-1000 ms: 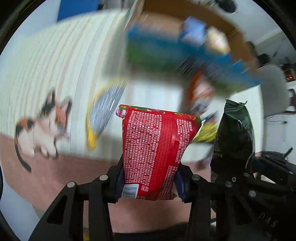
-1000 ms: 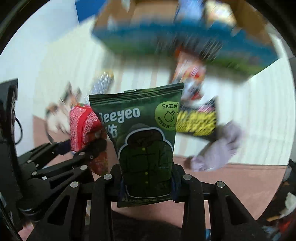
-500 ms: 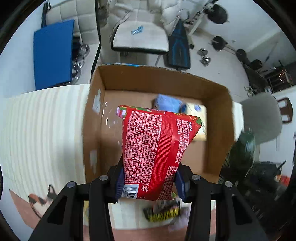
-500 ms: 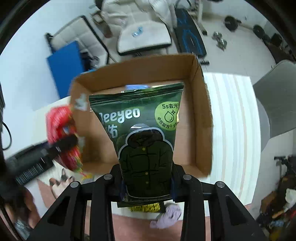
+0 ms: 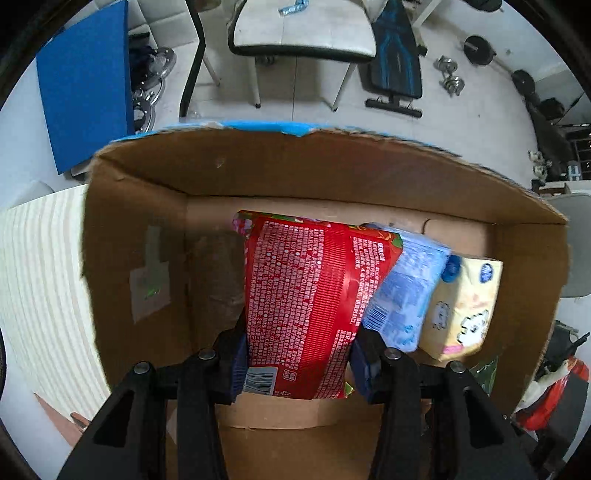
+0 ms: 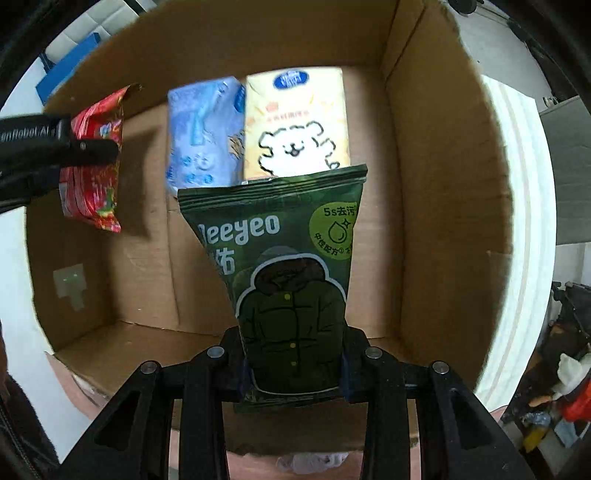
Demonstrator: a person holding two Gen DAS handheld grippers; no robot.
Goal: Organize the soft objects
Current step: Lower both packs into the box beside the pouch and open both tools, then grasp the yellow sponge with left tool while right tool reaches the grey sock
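Observation:
My left gripper (image 5: 299,363) is shut on a red packet (image 5: 310,295) and holds it above the floor of an open cardboard box (image 5: 140,236). My right gripper (image 6: 293,365) is shut on a dark green packet (image 6: 291,280) printed with a jacket, also held over the box (image 6: 436,221). The red packet (image 6: 94,173) and the left gripper's fingers (image 6: 92,149) show at the left of the right wrist view. A light blue packet (image 6: 201,136) and a yellow packet with a white dog (image 6: 295,125) lie against the box's far wall.
The box stands on a pale striped table (image 5: 40,280). Beyond it on the floor are a white chair (image 5: 303,33), a blue board (image 5: 85,81) and a weight bench (image 5: 395,62). A grey chair (image 6: 565,173) is at the right.
Both grippers have moved forward and down from above the table's loose items to inside the box, each still holding its packet. The box now fills both views.

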